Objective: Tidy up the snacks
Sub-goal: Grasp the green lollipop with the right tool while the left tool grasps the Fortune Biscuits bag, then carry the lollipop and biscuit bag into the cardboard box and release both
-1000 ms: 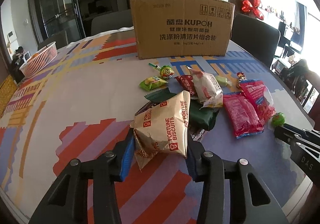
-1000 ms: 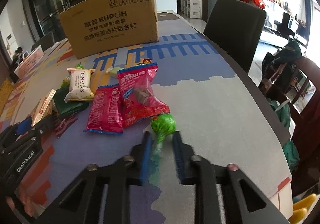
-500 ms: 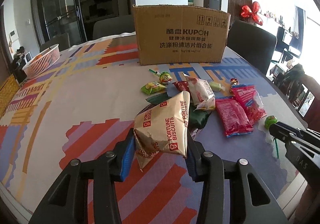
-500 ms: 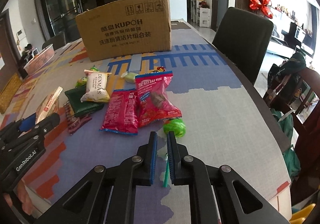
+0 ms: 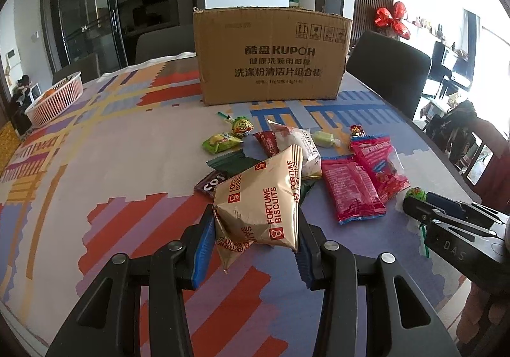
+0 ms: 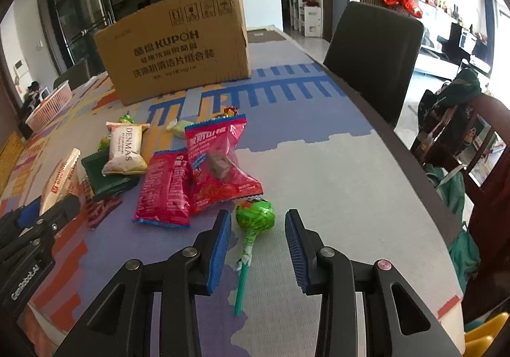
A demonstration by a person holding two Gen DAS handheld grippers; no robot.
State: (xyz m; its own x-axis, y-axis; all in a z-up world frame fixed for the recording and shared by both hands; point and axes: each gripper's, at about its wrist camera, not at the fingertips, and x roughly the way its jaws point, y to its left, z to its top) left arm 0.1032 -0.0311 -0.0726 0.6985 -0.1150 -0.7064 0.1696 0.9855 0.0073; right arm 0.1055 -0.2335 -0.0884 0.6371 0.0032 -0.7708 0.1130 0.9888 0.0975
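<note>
Since a moment ago the right tongs are opening around the green lollipop, which lies unpinched on the table and could roll, while the left tongs grip a biscuit bag short of the cardboard box.

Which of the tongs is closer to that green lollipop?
Right. The right tongs straddle the green lollipop, jaws opening; the left tongs grip the Fortune Biscuits bag farther off.

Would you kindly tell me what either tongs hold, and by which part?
Left tongs pinch the gold foil biscuit packet by its lower end; right tongs, opening, hold nothing.
</note>
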